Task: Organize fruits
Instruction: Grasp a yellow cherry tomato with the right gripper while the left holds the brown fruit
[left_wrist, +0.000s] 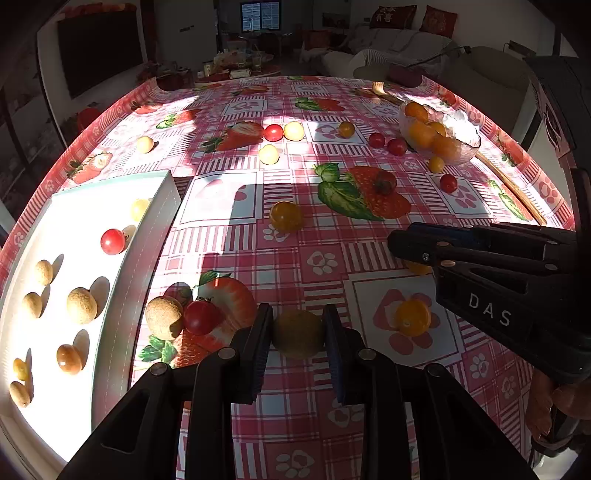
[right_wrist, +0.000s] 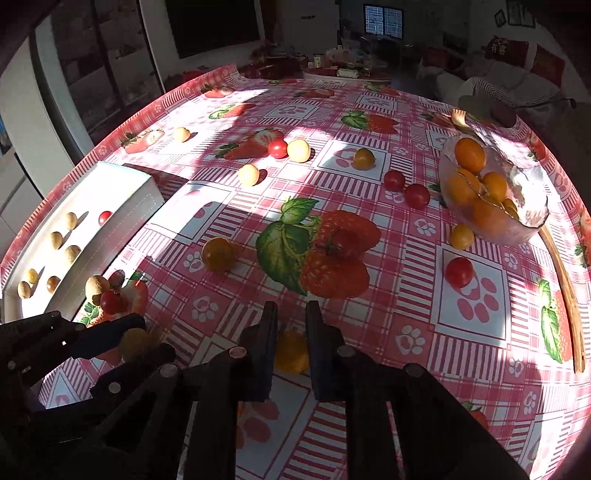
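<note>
My left gripper (left_wrist: 298, 334) is shut on a brown longan (left_wrist: 298, 334) just above the tablecloth. It shows from the side in the right wrist view (right_wrist: 135, 341). My right gripper (right_wrist: 291, 350) is shut on a small orange fruit (right_wrist: 291, 352); in the left wrist view (left_wrist: 417, 258) that fruit is mostly hidden under its fingers. A white tray (left_wrist: 122, 280) at left holds several longans and cherry tomatoes. A glass bowl (right_wrist: 532, 206) at right holds several orange kumquats.
Loose red, yellow and orange cherry tomatoes lie across the strawberry-print tablecloth (left_wrist: 325, 229). A longan (left_wrist: 164, 317) and a red tomato (left_wrist: 201, 317) sit beside the tray. An orange fruit (left_wrist: 413, 317) lies right of my left gripper. A wooden stick (right_wrist: 565, 291) lies along the right edge.
</note>
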